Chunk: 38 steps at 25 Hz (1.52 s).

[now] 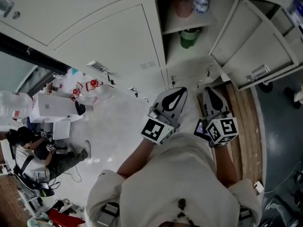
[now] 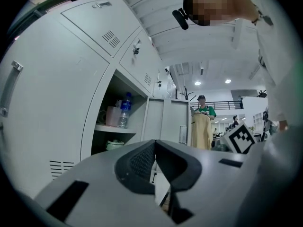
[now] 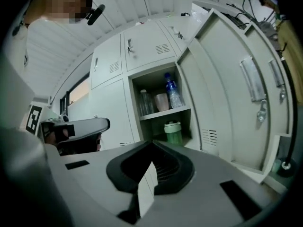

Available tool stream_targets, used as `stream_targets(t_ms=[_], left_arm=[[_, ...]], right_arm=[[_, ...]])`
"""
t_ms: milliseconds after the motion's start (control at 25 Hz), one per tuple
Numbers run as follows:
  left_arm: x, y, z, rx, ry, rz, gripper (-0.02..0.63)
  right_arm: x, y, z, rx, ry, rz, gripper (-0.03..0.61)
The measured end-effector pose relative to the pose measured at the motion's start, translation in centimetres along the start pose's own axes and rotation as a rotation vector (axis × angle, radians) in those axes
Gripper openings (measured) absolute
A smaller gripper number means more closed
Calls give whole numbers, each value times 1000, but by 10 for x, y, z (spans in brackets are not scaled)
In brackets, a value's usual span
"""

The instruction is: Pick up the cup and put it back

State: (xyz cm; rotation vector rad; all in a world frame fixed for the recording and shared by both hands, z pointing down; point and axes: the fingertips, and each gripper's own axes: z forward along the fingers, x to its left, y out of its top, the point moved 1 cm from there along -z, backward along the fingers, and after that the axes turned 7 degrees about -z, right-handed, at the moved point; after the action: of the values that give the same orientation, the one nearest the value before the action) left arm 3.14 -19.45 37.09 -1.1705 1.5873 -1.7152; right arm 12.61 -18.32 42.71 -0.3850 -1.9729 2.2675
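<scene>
The green cup [image 1: 189, 38] stands on the lower shelf of an open locker [image 1: 173, 56]; it also shows in the right gripper view [image 3: 173, 132] and, partly hidden, in the left gripper view [image 2: 113, 144]. Both grippers are held level in front of the locker, well short of the cup. My left gripper [image 1: 176, 93] has its jaws closed tip to tip with nothing between them [image 2: 154, 142]. To its right, my right gripper [image 1: 211, 91] is likewise shut and empty [image 3: 151, 143].
On the upper shelf stand a pink cup [image 3: 162, 101], a water bottle [image 3: 173, 92] and a clear glass [image 3: 146, 103]. The locker door [image 1: 255, 51] hangs open to the right. Closed lockers [image 1: 94, 37] run to the left. A person [image 1: 42, 155] sits on the floor at left.
</scene>
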Motion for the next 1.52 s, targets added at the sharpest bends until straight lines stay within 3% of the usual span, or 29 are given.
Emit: stream_targets(t_ms=[560, 760, 1080, 1520], left_arm=[[-127, -28, -69, 2, 35, -13, 9], [-157, -31, -108, -12, 93, -2, 9], [-171, -37, -169, -16, 200, -9, 9], [-165, -27, -243, -25, 147, -28, 9]], right_arm=[[28, 9, -188, -72, -26, 22, 25], [44, 7, -226, -96, 18, 37, 25], [84, -10, -242, -70, 114, 31, 25], [165, -18, -254, -64, 99, 3, 25]])
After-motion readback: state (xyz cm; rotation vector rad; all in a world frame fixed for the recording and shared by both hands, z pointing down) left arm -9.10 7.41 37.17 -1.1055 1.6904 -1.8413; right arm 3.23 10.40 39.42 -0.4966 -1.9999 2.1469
